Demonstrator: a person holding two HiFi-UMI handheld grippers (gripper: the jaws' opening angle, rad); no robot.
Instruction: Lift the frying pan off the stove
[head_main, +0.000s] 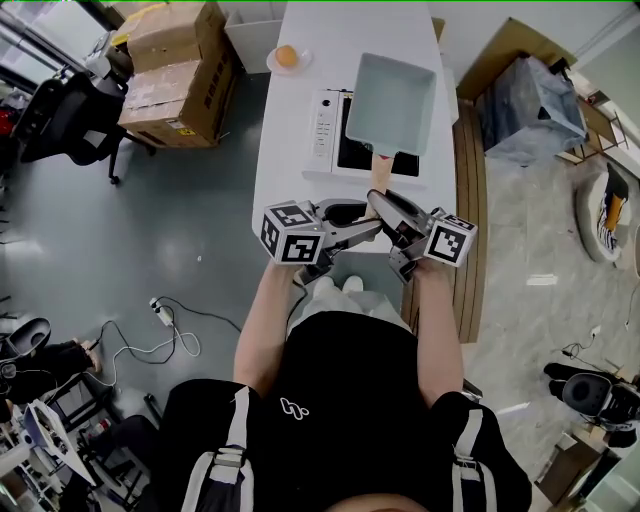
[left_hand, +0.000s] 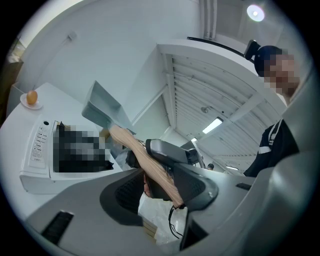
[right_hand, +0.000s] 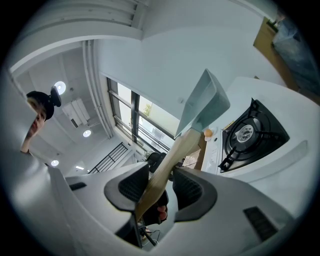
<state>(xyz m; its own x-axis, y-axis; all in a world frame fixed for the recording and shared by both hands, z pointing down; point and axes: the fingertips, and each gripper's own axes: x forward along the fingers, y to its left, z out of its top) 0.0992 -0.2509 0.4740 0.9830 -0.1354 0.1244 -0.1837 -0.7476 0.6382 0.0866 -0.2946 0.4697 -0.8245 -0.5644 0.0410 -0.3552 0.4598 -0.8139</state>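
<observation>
The square pale-green frying pan (head_main: 390, 100) hangs tilted in the air over the white stove (head_main: 325, 125), whose black burner (right_hand: 250, 132) lies bare below it. Its wooden handle (head_main: 381, 176) points toward me. My left gripper (head_main: 362, 222) and right gripper (head_main: 392, 212) meet at the handle's end from either side. In the right gripper view the handle (right_hand: 167, 167) runs between both pads of the right gripper (right_hand: 162, 187), gripped, up to the pan (right_hand: 207, 102). In the left gripper view the handle (left_hand: 145, 160) lies within the left gripper (left_hand: 160, 187), beside the other gripper's finger.
An egg on a small plate (head_main: 286, 57) sits at the table's far left corner. Cardboard boxes (head_main: 175, 70) and an office chair (head_main: 70, 115) stand left of the table. A wooden platform (head_main: 465, 200) runs along its right side. Cables (head_main: 165, 320) lie on the floor.
</observation>
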